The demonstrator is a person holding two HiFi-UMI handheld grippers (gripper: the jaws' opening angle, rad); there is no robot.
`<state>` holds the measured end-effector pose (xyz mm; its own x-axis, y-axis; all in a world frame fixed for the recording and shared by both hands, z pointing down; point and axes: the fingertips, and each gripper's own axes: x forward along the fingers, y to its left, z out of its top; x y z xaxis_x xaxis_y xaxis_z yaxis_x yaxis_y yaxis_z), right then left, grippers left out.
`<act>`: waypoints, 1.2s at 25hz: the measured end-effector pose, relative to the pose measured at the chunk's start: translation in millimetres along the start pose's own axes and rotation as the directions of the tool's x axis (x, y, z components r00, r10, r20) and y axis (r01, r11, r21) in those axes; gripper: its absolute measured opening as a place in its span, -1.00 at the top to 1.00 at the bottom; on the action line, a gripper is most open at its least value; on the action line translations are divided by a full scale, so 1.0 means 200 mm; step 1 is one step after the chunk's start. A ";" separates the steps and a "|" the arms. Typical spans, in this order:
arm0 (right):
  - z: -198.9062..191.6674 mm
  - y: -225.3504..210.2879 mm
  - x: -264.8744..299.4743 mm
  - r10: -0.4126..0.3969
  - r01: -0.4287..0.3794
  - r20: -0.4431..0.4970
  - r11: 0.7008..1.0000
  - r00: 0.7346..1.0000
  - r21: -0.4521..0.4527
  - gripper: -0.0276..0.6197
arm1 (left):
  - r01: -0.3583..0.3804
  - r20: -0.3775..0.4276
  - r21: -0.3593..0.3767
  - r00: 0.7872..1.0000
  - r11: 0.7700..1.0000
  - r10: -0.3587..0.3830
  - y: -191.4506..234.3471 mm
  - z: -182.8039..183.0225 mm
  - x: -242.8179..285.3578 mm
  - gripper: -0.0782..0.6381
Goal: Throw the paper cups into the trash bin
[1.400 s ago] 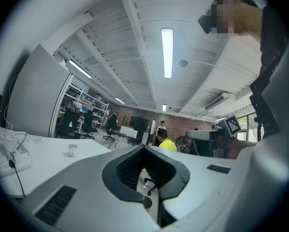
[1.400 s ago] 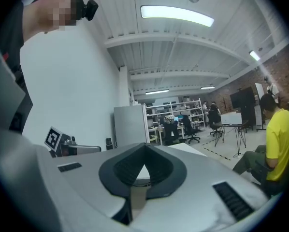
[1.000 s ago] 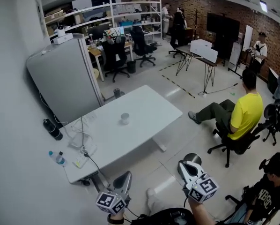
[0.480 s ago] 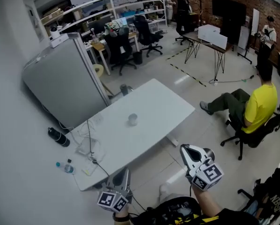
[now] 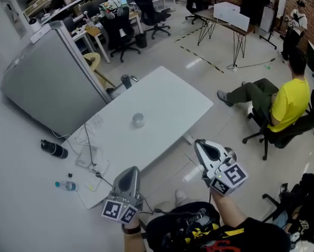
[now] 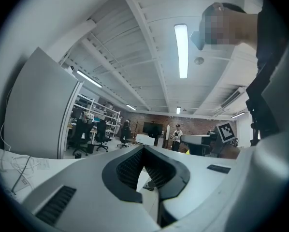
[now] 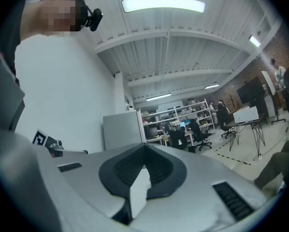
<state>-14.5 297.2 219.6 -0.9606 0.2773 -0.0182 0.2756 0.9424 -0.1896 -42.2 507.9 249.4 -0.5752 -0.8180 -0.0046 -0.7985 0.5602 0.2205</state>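
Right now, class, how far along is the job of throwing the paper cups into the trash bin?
Done: nothing that shows. One paper cup sits on the white table. In hand: nothing. The left gripper and right gripper are both shut and empty, held short of the table's near edge. Left: reach the cup, grip it and carry it to the bin. No trash bin can be clearly made out in these views.

Small pale paper cup (image 5: 138,120) standing upright near the middle of the white table (image 5: 183,101); alone there; nothing touching it.
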 end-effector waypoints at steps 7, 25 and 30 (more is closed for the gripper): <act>-0.04 -0.06 0.26 -0.012 0.012 -0.034 1.000 0.999 0.011 0.91 | -0.009 -0.011 -0.029 1.000 1.000 0.009 0.23 0.02 0.12 0.77; 0.08 0.05 0.73 0.036 -0.033 0.023 0.991 0.999 -0.128 0.91 | 0.106 0.023 0.017 0.994 0.994 -0.107 0.66 0.19 0.50 0.77; 0.07 0.06 0.81 0.025 -0.022 0.021 0.989 0.999 -0.148 0.91 | 0.076 0.034 -0.011 0.997 0.997 -0.076 0.80 0.20 0.55 0.77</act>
<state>-166.9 350.9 200.2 -0.9539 0.2968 -0.0438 0.2985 0.9535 -0.0417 -240.7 512.5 245.1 -0.5187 -0.8532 -0.0544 -0.8380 0.4947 0.2303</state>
